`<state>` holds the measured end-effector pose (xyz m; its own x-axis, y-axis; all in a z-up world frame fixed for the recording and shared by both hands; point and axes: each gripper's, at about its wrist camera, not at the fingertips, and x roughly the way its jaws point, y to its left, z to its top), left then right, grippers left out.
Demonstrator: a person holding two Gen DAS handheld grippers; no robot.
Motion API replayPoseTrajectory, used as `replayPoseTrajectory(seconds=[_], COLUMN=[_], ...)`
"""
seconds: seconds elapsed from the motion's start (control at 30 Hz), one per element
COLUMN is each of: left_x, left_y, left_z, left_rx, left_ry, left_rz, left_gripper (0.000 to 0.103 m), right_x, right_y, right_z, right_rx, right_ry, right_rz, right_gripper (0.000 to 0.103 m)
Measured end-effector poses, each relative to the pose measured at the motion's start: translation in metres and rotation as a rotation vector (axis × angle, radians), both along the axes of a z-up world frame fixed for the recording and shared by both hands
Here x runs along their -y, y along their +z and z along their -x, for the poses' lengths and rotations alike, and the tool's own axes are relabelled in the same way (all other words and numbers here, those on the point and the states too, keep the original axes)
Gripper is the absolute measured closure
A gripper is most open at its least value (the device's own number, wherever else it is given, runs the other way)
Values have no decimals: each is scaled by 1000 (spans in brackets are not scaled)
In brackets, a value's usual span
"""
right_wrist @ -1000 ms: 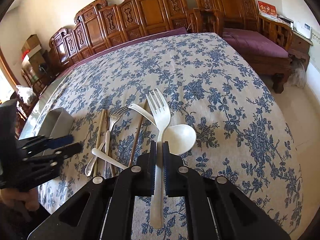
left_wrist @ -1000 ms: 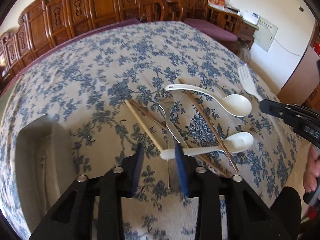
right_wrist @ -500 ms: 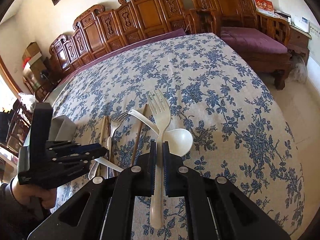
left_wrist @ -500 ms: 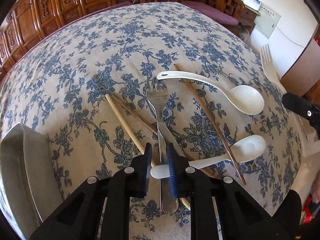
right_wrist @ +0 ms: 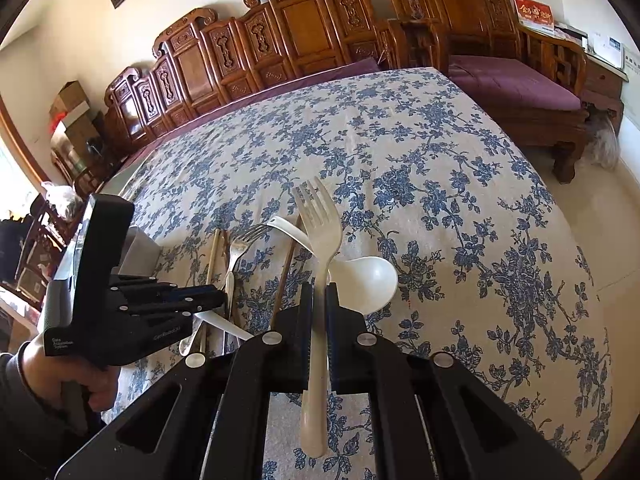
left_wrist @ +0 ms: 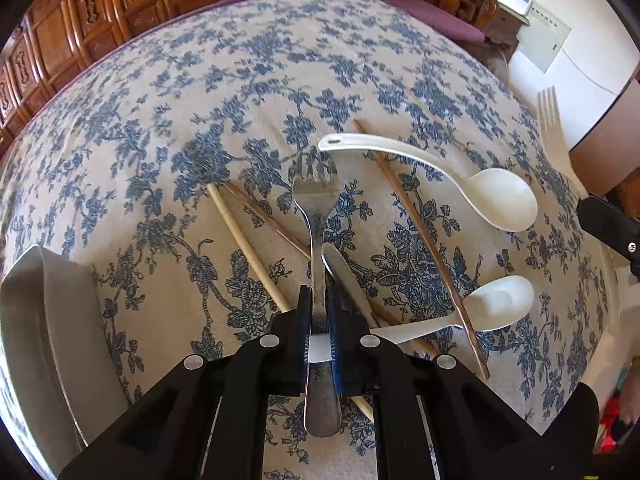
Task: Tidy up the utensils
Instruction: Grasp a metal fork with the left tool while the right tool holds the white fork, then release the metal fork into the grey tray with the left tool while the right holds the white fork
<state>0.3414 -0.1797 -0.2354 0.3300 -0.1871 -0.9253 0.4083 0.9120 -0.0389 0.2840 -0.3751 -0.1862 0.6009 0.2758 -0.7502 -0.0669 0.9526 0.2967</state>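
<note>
Our left claw [left_wrist: 320, 320] is closing on the metal fork [left_wrist: 316, 216]; lifting may drag the white spoon [left_wrist: 492, 304] at 3 o'clock, while our right claw [right_wrist: 320, 308] grips the plastic fork [right_wrist: 320, 224]

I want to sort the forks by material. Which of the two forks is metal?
The metal fork between the left gripper's closing jaws: grey and shiny. The other fork, in the right gripper, is cream plastic.

Both wrist cameras look steeply down, close over the tablecloth [left_wrist: 168, 128], sharing apparently the same utensil pile [right_wrist: 240, 272].
</note>
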Motion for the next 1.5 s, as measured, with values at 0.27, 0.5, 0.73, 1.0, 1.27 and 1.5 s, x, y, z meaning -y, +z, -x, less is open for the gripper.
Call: replayPoseTrajectory(seconds=[0.27,0.5,0.73,1.0,1.27,1.5], left_x=[-11,-32,-53,-50,-51,-68], left_y=[30,51,73,109,133,137], left_z=[2,1,1,3,12,29], left_rx=[90,133,176,234,278,297], left_ry=[39,72,112,112,110,109], left_rz=[10,4,20,69,68,61], left_gripper=[96,96,96,96,96,96], right_x=[-9,-19,-28,-34,-39,-57], right_y=[5,11,19,26,36,42], right_z=[3,6,10,14,17,23], right_rx=[14,28,46,62,81,96], right_ry=[22,45,64,80,95,127], right_rz=[8,14,19,21,14,26], right_gripper=[95,95,95,95,95,95])
